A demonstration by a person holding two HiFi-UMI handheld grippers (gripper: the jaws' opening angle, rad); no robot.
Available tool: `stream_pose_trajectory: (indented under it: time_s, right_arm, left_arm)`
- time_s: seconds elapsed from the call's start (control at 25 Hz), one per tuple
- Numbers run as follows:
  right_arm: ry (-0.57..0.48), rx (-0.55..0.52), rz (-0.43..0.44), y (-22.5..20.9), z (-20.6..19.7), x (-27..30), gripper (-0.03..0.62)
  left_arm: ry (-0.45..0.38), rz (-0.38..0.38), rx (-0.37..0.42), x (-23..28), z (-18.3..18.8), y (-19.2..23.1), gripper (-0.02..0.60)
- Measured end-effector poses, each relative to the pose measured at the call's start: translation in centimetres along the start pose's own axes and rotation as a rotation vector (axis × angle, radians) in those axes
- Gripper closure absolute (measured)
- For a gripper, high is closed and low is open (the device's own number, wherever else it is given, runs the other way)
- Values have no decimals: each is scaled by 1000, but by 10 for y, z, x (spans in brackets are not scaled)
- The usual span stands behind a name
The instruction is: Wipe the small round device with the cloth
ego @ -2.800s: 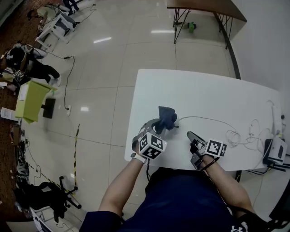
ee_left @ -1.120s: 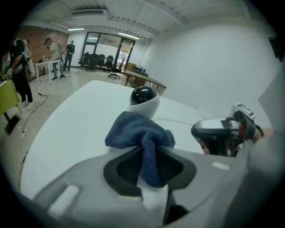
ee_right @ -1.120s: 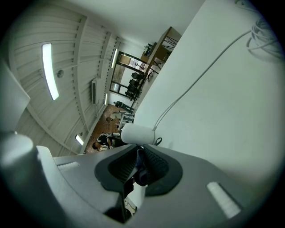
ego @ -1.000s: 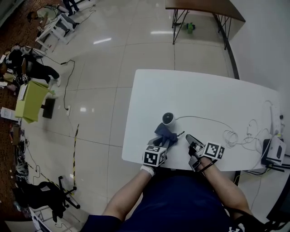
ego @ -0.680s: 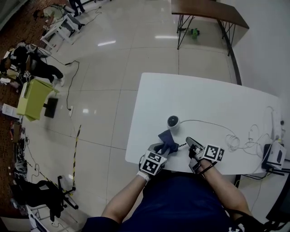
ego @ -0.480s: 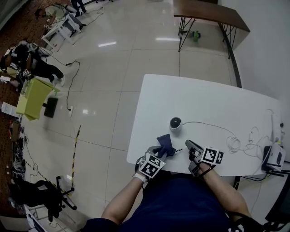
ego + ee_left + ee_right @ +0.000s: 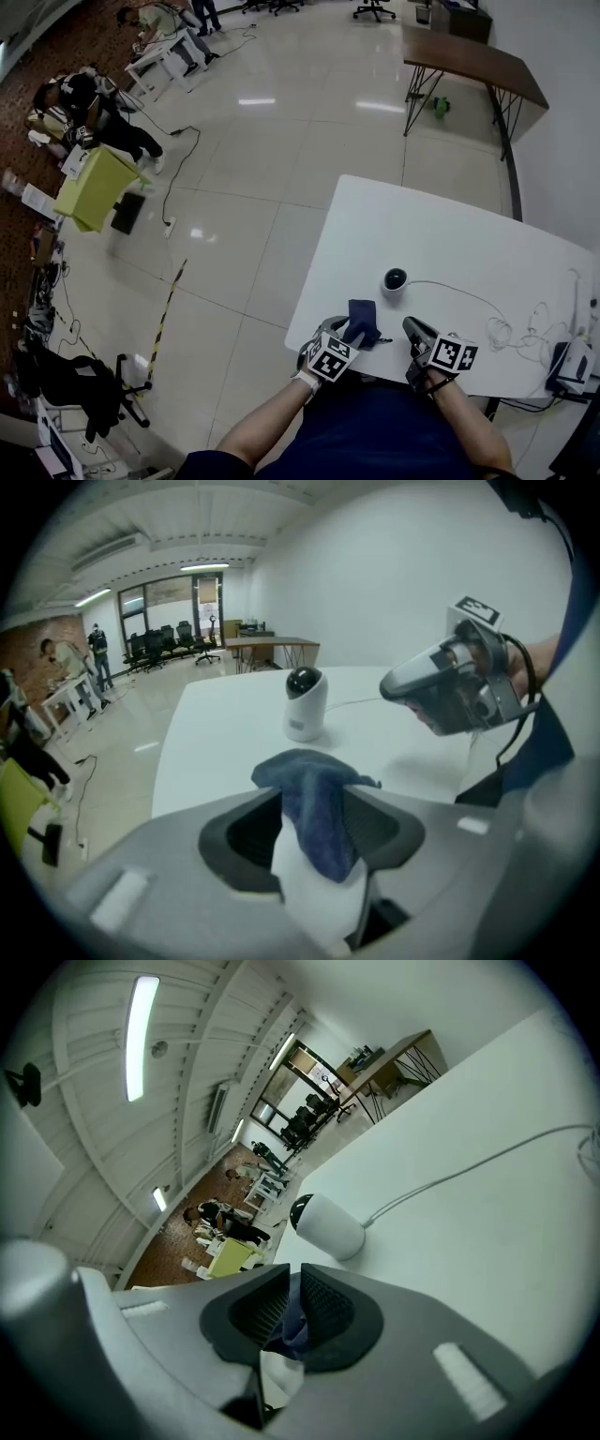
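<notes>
Opening wide a moment ago, the left gripper (image 7: pixel 316 810) has let go of the blue cloth (image 7: pixel 361 319). The cloth now lies slack between its parted jaws near the front edge of the table (image 7: pixel 450 234), drawn back from the small round device (image 7: pixel 395 279) it covered earlier. That device stands bare ahead of both grippers and clear of the cloth, while the right gripper (image 7: pixel 292 1283), beside the left, has its jaws almost together on nothing I can make out, so wiping looks finished or paused.
</notes>
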State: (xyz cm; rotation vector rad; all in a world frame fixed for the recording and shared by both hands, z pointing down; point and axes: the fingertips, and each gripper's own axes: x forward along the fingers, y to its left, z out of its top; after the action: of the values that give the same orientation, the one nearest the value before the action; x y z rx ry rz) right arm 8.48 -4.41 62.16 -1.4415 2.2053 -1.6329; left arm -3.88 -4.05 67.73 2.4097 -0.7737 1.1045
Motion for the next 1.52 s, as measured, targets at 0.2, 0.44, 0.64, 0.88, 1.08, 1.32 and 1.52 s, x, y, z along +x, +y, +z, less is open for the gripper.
stream_pose_trajectory:
  time_s: [0.2, 0.44, 0.64, 0.88, 1.08, 1.32, 1.52]
  right_arm:
    - [-19, -99, -8, 15, 12, -7, 551]
    - [-88, -303, 31, 58, 40, -16, 551]
    - [-212, -545, 64, 113, 68, -23, 554]
    - [-386, -717, 60, 148, 90, -51, 571]
    - [-377, -697, 60, 146, 85, -55, 571]
    - [-382, -692, 44, 138, 83, -62, 572]
    - [-388, -686, 34, 131, 85, -67, 575]
  left_arm:
    - [-185, 74, 42, -36, 46, -2, 487]
    - [-424, 44, 64, -80, 112, -29, 560]
    - [-538, 1, -9, -112, 141, -36, 569]
    - [-585, -37, -95, -120, 155, -45, 572]
    - [-559, -67, -109, -116, 153, -50, 572]
    - [-544, -93, -75, -109, 157, -60, 572]
    - [-539, -104, -58, -103, 160, -66, 574]
